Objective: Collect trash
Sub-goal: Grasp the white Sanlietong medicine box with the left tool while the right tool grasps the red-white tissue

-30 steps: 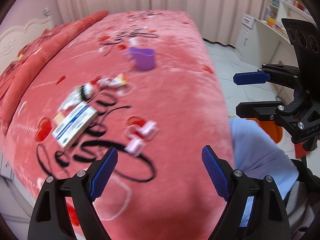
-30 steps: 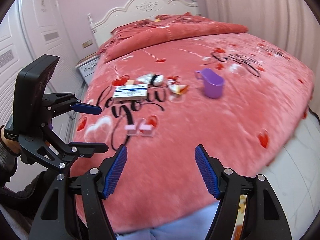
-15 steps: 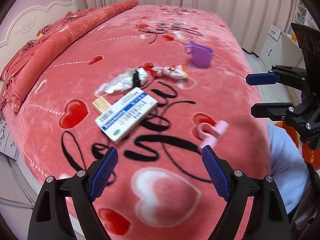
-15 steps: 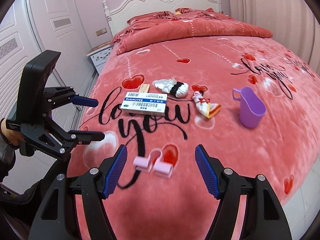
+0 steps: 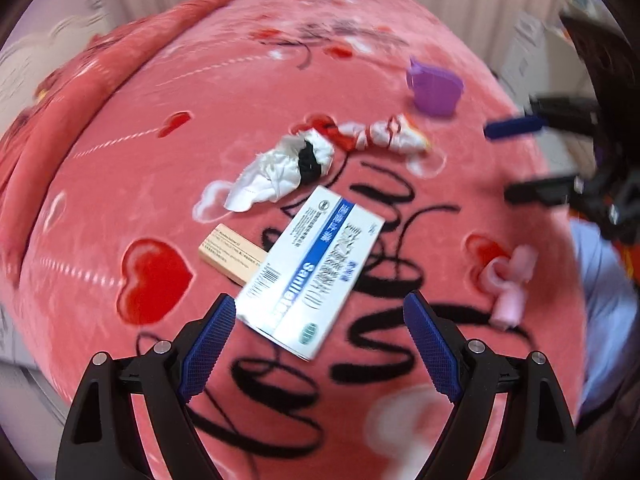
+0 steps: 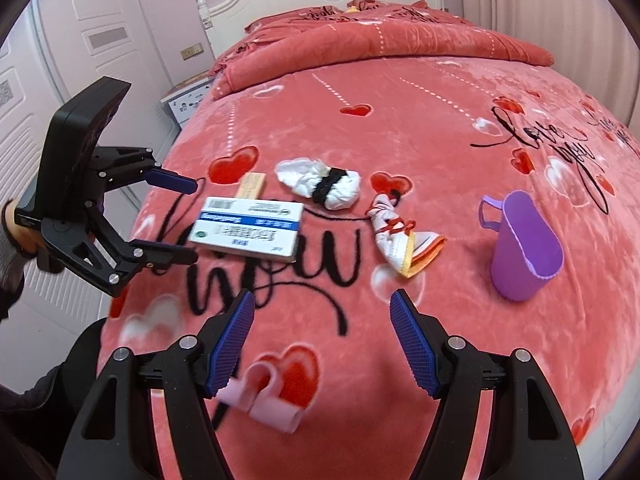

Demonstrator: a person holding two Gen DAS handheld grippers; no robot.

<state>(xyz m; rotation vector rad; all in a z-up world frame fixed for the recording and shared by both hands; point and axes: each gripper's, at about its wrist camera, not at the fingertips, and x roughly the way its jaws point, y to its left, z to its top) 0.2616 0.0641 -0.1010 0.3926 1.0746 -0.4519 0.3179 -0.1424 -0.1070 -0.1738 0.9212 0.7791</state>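
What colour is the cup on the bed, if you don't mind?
Purple; the cup shows best in the right wrist view.

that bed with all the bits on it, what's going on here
A person holds two grippers over the bed. Both the left gripper and right gripper are open and empty. A white-and-blue box, crumpled wrappers, a pink item and a purple cup lie untouched on the blanket.

white-blue box [image 6: 247,227] flat mid-bed, tan box [image 6: 250,186] tucked behind, crumpled white wad [image 6: 320,183], wrapper [image 6: 400,236] right, pink scraps [image 6: 264,400] near
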